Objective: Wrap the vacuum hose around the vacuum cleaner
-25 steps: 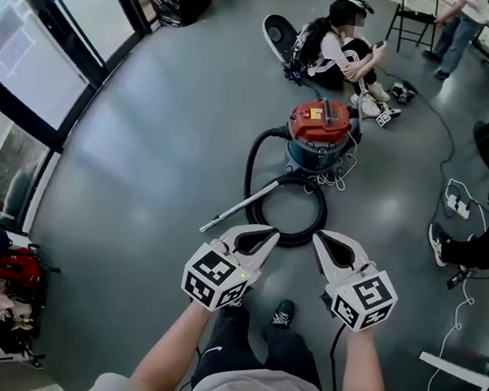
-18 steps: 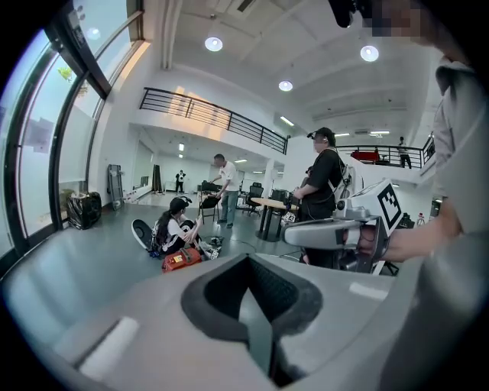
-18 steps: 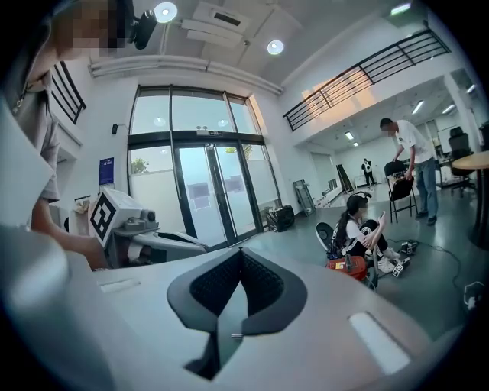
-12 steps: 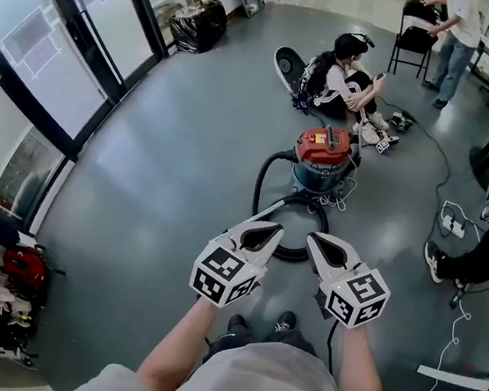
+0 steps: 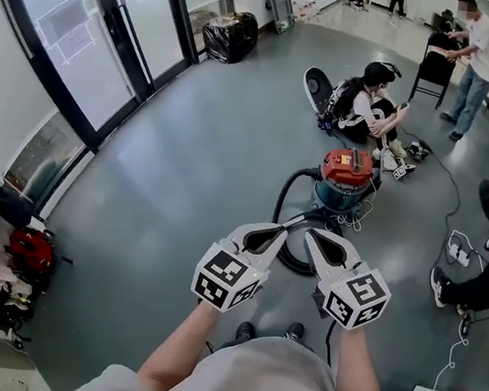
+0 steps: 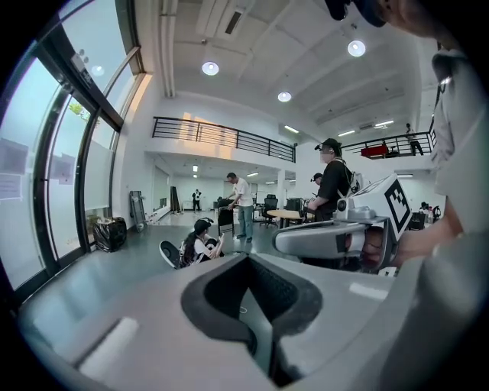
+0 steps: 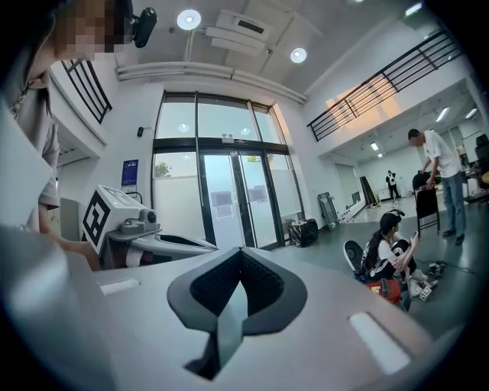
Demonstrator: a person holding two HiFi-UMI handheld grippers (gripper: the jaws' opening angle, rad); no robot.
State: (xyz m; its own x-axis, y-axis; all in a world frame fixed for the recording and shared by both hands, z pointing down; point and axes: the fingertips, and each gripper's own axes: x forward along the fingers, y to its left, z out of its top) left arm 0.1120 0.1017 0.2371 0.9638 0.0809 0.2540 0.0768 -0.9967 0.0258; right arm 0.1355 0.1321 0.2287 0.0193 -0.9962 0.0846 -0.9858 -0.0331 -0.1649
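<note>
The vacuum cleaner [image 5: 347, 170], red lid over a blue drum, stands on the grey floor ahead of me. Its black hose [image 5: 287, 195] arcs from the drum's left side down into a loop on the floor, partly hidden behind my grippers. My left gripper [image 5: 273, 233] and right gripper [image 5: 314, 238] are held side by side at waist height, short of the hose loop, both shut with nothing in them. In the right gripper view the red lid [image 7: 382, 289] shows low at the right, beyond the right gripper [image 7: 229, 305]. The left gripper [image 6: 252, 305] points across the hall.
A person sits on the floor [image 5: 366, 103] just behind the vacuum; another stands by a black chair [image 5: 437, 68]. A power strip with cables [image 5: 459, 252] and someone's shoe [image 5: 441, 285] lie at the right. Glass doors [image 5: 86, 47] and a black rubbish bag [image 5: 231, 36] line the left.
The head view has swung up and left, so the vacuum sits further right and higher in it. Both grippers stay shut and have drawn slightly closer together.
</note>
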